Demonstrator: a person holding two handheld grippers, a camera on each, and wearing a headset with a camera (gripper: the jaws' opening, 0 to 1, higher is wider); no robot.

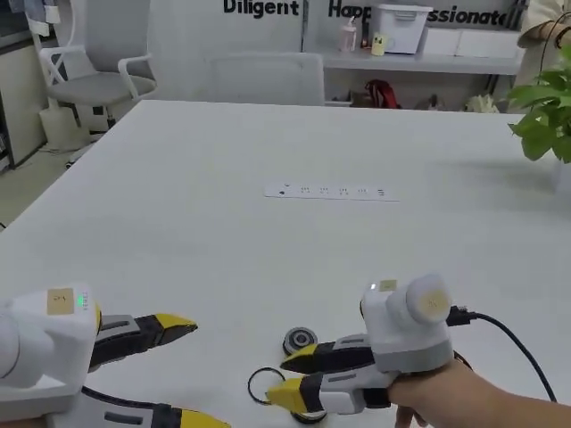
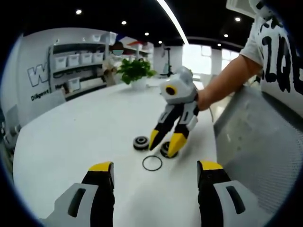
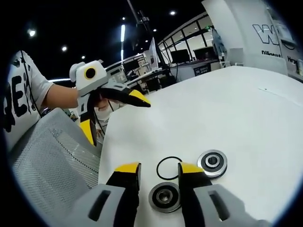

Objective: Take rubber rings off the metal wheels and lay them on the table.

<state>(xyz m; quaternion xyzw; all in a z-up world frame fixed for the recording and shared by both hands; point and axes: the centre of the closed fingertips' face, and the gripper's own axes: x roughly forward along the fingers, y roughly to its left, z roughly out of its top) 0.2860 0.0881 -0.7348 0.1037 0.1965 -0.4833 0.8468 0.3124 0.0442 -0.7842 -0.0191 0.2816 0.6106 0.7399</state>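
While a thin, likely limp rubber ring (image 1: 263, 385) lies at the table's (image 1: 268, 134) six o'clock, the right gripper (image 1: 291, 374), part-open and empty, straddles a hard wheel (image 3: 164, 196), best pinched at its rim; the left gripper (image 1: 198, 370) gapes empty.

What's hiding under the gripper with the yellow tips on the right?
A metal wheel sits on the table between the open jaws of the right gripper. In the head view the gripper hides most of it.

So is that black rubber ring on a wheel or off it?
Off. The rubber ring lies flat on the table beside the two metal wheels, around neither.
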